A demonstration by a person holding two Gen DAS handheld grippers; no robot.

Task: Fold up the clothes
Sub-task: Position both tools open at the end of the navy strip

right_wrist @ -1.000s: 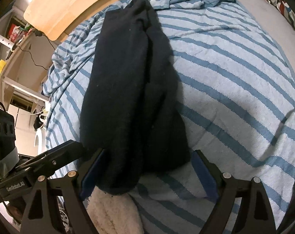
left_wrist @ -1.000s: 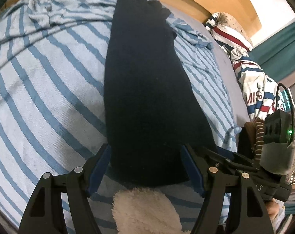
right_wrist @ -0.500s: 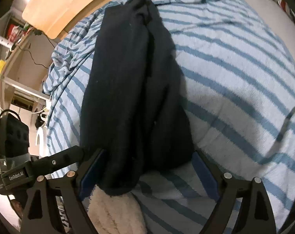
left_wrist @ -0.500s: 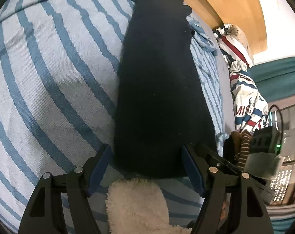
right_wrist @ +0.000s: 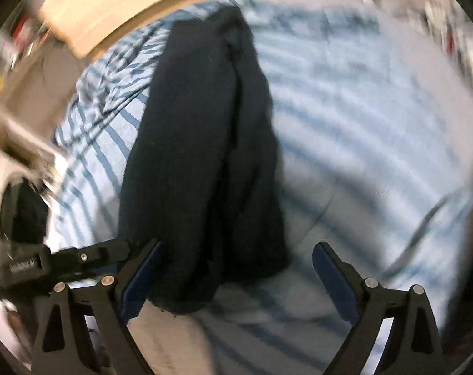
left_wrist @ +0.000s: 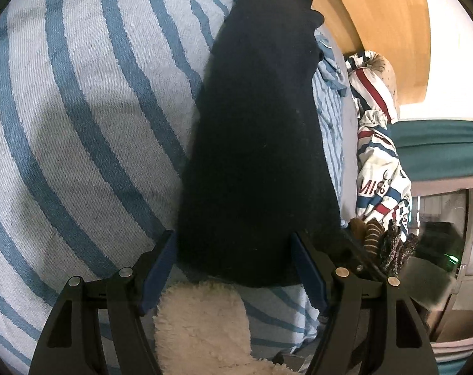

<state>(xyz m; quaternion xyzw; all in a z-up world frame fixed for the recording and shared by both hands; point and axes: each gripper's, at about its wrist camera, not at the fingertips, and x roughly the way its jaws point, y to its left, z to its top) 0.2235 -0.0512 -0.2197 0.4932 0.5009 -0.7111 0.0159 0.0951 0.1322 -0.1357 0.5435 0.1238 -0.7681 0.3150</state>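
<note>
Garment (left_wrist: 255, 143) between gaping left gripper (left_wrist: 233, 268) fingers

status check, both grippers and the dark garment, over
Left gripper open at dark garment's near end. Right gripper open, same end. Garment long, flat on striped sheet. Fleecy white fabric under left.

Black garment (left_wrist: 255, 143) — blue-striped sheet (left_wrist: 80, 131)

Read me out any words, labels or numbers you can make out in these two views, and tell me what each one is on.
"MIS": partial red letters on the white striped bedding, cut off by folds.
Smaller print beside it: too crumpled to read.
White label on the left gripper's body, seen in the right wrist view: too blurred to read.
</note>
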